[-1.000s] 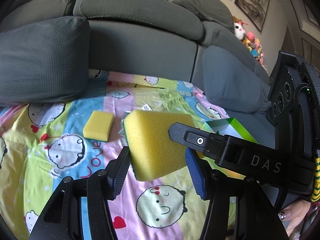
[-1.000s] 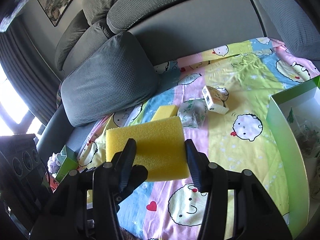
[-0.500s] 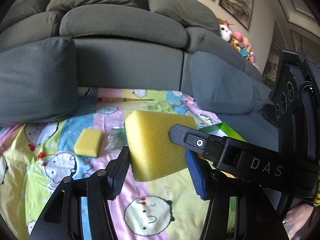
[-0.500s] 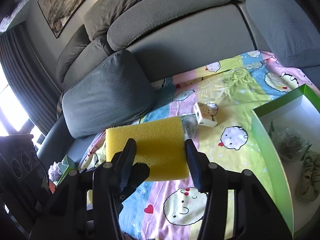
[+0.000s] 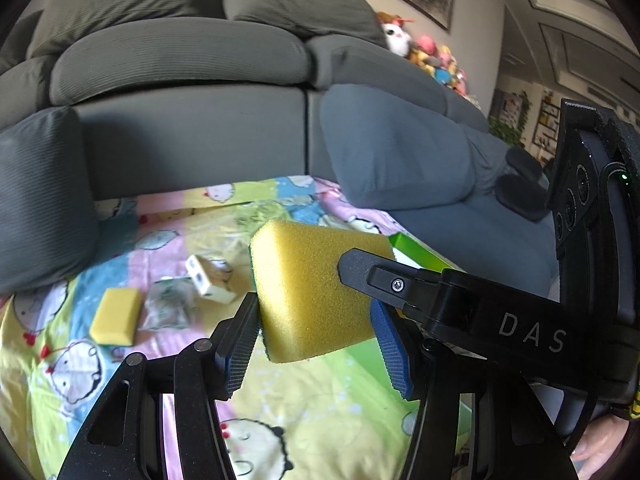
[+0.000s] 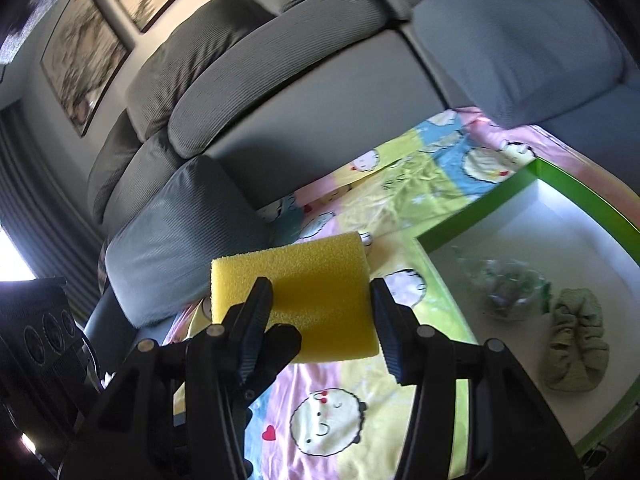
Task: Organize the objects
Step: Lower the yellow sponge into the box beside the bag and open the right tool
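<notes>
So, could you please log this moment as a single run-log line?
left tool: shut on yellow sponge | right tool: shut on same sponge | sponge: lifted clear of the sheet | green box: holds bag and cloth | step: carrying

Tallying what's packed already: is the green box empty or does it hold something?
Not empty. The green box holds a clear packet and a bunched green cloth on its white floor.
</notes>
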A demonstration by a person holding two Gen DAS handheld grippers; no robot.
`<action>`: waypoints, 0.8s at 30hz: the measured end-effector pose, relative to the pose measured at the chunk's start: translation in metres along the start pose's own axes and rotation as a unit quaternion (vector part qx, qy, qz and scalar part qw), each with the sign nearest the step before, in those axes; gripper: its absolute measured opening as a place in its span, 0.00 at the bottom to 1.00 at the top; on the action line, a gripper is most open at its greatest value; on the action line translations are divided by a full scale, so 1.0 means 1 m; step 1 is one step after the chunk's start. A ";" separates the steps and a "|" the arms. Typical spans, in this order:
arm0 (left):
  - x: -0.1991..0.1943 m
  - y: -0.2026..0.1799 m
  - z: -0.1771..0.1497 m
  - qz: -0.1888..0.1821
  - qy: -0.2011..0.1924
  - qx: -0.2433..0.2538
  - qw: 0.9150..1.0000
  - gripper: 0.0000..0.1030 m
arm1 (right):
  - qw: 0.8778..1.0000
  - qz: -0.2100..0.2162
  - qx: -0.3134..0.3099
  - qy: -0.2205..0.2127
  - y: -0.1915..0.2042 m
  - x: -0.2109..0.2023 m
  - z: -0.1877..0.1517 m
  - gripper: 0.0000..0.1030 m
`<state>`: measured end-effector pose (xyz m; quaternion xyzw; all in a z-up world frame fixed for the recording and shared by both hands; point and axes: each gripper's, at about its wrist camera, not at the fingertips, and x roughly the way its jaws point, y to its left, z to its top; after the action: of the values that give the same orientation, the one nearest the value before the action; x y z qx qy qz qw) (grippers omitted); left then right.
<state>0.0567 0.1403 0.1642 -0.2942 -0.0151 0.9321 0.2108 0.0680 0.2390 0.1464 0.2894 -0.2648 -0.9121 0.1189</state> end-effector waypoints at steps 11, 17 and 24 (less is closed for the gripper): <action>0.042 -0.053 0.005 -0.038 0.038 0.050 0.997 0.56 | 0.996 -0.035 0.083 -0.030 -0.062 -0.027 0.006 0.48; 0.067 -0.077 0.004 -0.072 0.065 0.067 0.993 0.56 | 0.989 -0.069 0.122 -0.041 -0.091 -0.040 0.006 0.48; 0.090 -0.100 -0.002 -0.109 0.097 0.068 0.987 0.56 | 0.980 -0.109 0.156 -0.050 -0.119 -0.053 0.002 0.49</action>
<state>0.0293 0.2672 0.1286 -0.3651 0.0371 0.8692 0.3313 0.1018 0.3583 0.1075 0.2858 -0.3765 -0.8802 -0.0417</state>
